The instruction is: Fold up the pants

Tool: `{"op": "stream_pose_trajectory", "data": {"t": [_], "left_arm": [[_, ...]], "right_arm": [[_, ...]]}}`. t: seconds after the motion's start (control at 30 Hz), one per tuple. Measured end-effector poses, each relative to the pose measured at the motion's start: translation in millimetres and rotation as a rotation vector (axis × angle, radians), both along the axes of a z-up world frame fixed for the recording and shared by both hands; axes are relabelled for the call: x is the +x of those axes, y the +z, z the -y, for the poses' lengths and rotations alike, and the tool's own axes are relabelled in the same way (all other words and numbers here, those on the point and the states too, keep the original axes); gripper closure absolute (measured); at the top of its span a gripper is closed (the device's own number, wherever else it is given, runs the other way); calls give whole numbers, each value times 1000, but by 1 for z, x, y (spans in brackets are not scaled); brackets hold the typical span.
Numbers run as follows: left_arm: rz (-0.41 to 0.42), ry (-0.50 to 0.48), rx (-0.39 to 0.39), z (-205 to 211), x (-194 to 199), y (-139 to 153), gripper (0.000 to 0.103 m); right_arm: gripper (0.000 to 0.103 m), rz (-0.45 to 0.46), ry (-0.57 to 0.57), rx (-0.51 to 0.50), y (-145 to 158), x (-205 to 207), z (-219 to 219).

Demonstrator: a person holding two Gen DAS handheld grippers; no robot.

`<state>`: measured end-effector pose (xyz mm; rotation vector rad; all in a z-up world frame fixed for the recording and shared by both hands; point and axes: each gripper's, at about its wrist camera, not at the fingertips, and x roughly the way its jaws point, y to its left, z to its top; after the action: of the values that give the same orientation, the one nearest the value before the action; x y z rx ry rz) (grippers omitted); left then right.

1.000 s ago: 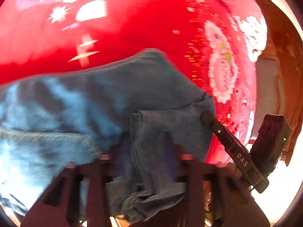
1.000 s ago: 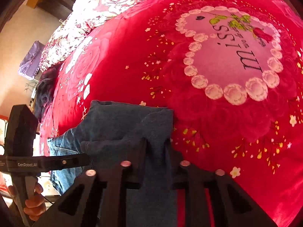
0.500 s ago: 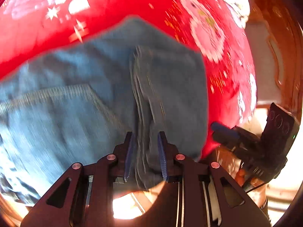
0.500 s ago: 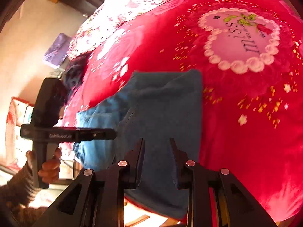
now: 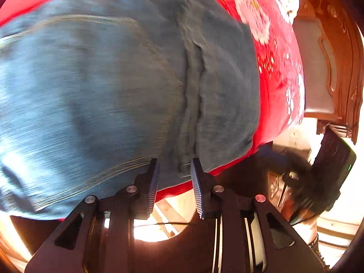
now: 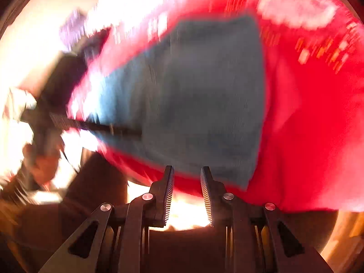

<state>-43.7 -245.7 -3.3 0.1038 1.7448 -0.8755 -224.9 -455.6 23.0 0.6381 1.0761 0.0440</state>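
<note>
Folded pants point(image 5: 127, 72) lie on the red bedspread point(image 5: 275, 72) near its edge.
The left gripper point(image 5: 174, 170) is opening, the right gripper point(image 6: 187, 177) parted; nothing sits between either's jaws, though the right view is blurred.

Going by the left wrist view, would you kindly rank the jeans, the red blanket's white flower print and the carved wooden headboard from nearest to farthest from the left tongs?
1. Jeans: directly ahead of the left tongs, whose jaws are opening, empty.
2. White flower print: beyond the jeans, upper right.
3. Carved wooden headboard: far right, past the blanket's edge.
</note>
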Motion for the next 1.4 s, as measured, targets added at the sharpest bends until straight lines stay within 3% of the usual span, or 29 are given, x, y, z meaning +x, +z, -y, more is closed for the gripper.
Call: {"op": "stream_pose_trajectory", "data": {"t": [0.07, 0.23, 0.27, 0.37, 0.47, 0.6, 0.67, 0.9, 1.0, 1.23, 1.4], "left_arm": [[5, 50, -8, -20, 8, 4, 64], [27, 179, -15, -82, 23, 7, 60], [41, 206, -15, -95, 26, 9, 60], [46, 307, -28, -137, 36, 9, 60], [32, 417, -38, -177, 50, 4, 53], [-26, 584, -96, -223, 67, -5, 52], [-34, 631, -124, -238, 75, -7, 52], [-22, 636, -140, -247, 102, -11, 49], [-40, 623, -149, -251, 115, -14, 45], [-31, 534, -83, -246, 131, -26, 44], [-72, 525, -100, -235, 147, -36, 44]], "right_arm": [[64, 17, -44, -27, 5, 7, 8], [64, -168, -75, 22, -49, 19, 4], [64, -134, -88, 7, -46, 16, 1], [62, -150, -62, -66, -31, 19, -2], [59, -84, -14, -169, -3, 30, -18], [51, 17, 113, -234, 15, 51, -54], [51, 44, 217, -275, 16, 77, -96], [47, 85, 564, -418, 18, 135, -224], [44, 87, 648, -457, 10, 152, -271], [44, 29, 716, -489, -15, 170, -315], [42, 17, 702, -496, -21, 173, -325]]}}
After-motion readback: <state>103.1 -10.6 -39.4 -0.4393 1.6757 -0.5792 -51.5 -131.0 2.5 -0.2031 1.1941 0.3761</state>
